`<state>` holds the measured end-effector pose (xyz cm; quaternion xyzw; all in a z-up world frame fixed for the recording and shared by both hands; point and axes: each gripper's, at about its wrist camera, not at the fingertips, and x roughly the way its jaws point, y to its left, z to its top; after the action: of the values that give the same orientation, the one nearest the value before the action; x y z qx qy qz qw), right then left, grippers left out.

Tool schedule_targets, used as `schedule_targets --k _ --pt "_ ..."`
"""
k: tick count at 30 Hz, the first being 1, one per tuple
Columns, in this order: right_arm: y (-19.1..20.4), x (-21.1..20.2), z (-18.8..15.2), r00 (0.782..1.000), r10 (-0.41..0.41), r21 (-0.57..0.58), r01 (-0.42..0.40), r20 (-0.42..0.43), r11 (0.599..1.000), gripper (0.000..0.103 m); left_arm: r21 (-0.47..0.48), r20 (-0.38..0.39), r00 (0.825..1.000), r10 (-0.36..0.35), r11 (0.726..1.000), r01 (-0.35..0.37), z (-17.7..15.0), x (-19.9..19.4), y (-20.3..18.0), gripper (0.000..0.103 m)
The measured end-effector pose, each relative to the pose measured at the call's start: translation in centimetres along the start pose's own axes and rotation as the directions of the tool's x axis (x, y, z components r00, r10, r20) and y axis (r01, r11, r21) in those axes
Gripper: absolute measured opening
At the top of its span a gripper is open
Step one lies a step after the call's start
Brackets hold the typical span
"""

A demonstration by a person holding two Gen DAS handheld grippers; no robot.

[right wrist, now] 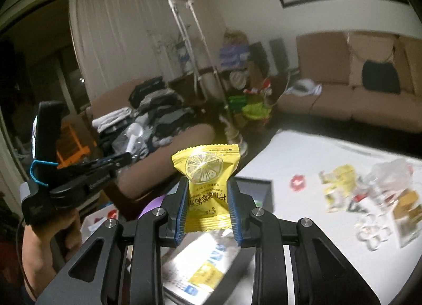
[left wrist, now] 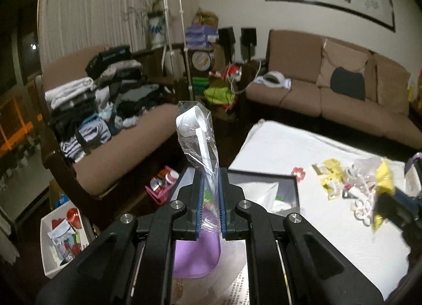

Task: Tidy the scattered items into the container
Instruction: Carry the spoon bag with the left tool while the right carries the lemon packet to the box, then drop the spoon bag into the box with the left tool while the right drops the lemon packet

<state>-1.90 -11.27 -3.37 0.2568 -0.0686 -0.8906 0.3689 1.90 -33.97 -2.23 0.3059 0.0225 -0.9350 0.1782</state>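
My left gripper [left wrist: 210,173] is shut on a white plastic spoon in a clear wrapper [left wrist: 196,123], which sticks up past the fingertips. My right gripper [right wrist: 208,182] is shut on a yellow lemon sachet [right wrist: 207,170]. The black open container [left wrist: 287,178] sits at the near left corner of the white table [left wrist: 290,144], just ahead of both grippers; its rim [right wrist: 259,182] shows in the right wrist view too. Scattered packets and wrappers [left wrist: 340,181] lie further right on the table; the same pile of packets [right wrist: 369,197] appears in the right wrist view. A hand holds the left gripper [right wrist: 124,158] at the left of that view.
A purple round thing [left wrist: 196,257] and printed papers [right wrist: 200,268] lie under the grippers. A small red item [right wrist: 297,183] rests on the table. A seat piled with folded clothes [left wrist: 87,102] is at left, a brown sofa [left wrist: 343,94] behind, and a pink basket [left wrist: 161,186] and white box [left wrist: 63,233] on the floor.
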Motion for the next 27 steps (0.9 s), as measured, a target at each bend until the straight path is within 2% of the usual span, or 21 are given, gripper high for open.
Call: schedule_targets --k 9,14,23,25,26,27 --pt "0.7 5.4 -3.3 0.991 -0.007 0.027 0.011 -0.131 1.000 0.028 -0.030 -0.124 0.992 -0.037 0.999 0.033 -1.3 3.9 1.5 0.009" --pt "1.2 7.8 -5.3 0.980 0.004 0.042 0.004 -0.199 0.999 0.028 -0.054 -0.143 0.988 -0.055 0.997 0.048 -1.6 4.0 2.3 0.009" --pt "1.3 8.3 -6.0 0.972 0.010 0.054 0.003 -0.236 0.999 0.030 -0.054 -0.172 0.984 -0.050 0.998 0.041 -1.9 4.1 2.5 0.010" --pt "1.6 9.0 -6.3 0.960 0.005 0.038 0.006 -0.281 0.999 0.033 -0.053 -0.201 0.978 -0.050 0.998 0.040 -2.2 4.7 2.5 0.012" --pt "1.8 9.6 -6.6 0.948 -0.009 0.020 0.016 -0.319 1.000 0.037 -0.051 -0.225 0.973 -0.047 0.998 0.037 -2.5 5.2 2.4 0.018" --pt "2.0 10.2 -6.9 0.935 -0.029 0.000 0.031 -0.352 1.000 0.042 -0.048 -0.247 0.968 -0.037 0.999 0.026 -2.8 5.8 2.4 0.035"
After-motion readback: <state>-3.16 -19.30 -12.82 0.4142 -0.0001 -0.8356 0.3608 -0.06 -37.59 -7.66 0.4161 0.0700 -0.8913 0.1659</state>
